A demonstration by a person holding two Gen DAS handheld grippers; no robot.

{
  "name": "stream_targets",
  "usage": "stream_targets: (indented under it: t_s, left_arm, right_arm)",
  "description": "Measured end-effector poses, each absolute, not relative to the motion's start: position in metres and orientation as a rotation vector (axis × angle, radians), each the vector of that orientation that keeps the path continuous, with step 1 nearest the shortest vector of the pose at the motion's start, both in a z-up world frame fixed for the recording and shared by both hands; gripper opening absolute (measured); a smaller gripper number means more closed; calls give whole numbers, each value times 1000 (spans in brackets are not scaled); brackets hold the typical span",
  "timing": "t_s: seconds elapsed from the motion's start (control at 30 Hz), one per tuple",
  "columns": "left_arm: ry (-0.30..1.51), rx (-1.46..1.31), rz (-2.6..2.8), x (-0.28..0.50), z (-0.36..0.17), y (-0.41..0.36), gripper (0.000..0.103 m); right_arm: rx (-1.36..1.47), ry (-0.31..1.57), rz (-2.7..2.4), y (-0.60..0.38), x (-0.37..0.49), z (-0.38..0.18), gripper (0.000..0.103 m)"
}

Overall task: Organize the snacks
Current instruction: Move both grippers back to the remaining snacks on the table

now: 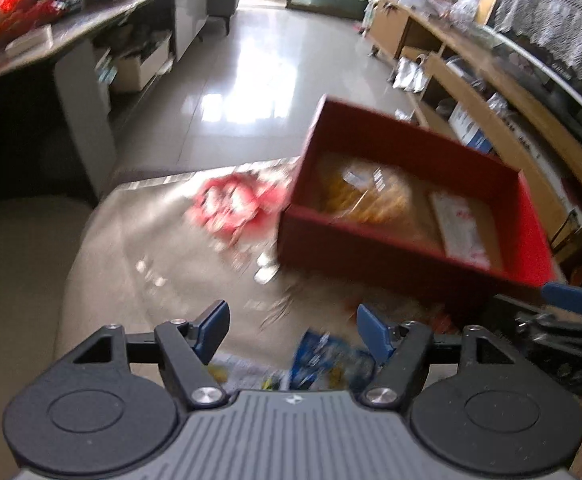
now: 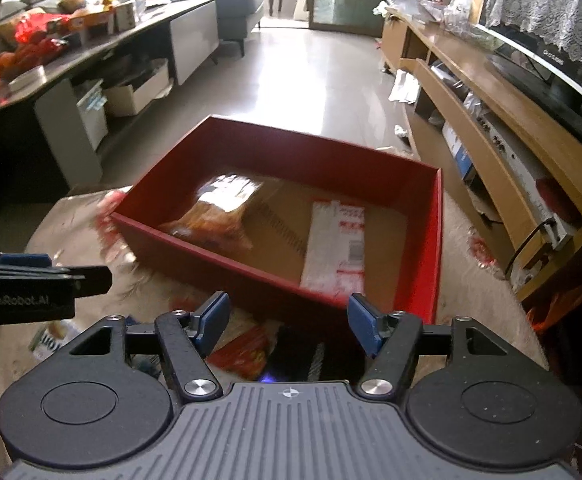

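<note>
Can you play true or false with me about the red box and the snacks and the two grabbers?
1. The red box already holds a snack bag. True.
2. The left gripper is squeezing a snack. False: its jaws are open, holding nothing.
3. Red packets lie outside the box. True.
4. The box has a lid on. False: it is open on top.
5. The right gripper is open. True.

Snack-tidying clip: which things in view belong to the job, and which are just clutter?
Job:
- red box
- clear snack bag inside it
- red-and-white packets beside the box
- blue packet under the left tool

Lying about:
- wooden shelf unit
- dark counter with bags
</note>
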State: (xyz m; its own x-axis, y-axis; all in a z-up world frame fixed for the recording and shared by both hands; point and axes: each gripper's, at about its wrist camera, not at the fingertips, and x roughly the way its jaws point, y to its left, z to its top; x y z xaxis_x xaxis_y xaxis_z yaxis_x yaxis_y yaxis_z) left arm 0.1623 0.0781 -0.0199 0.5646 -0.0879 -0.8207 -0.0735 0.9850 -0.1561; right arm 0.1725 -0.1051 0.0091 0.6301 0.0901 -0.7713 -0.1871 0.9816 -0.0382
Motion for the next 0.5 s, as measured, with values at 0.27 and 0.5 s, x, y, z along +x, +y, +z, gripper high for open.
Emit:
stream_targets:
  t_s: [0.27, 0.5]
  left_arm:
    - [1044, -225, 15, 144, -44, 98, 71]
    - [1059, -230, 42, 145, -52, 106, 76]
  right_arm:
    - [-131, 910, 201, -89, 156, 2, 73]
    - [-130, 911, 233, -82, 146, 4, 75]
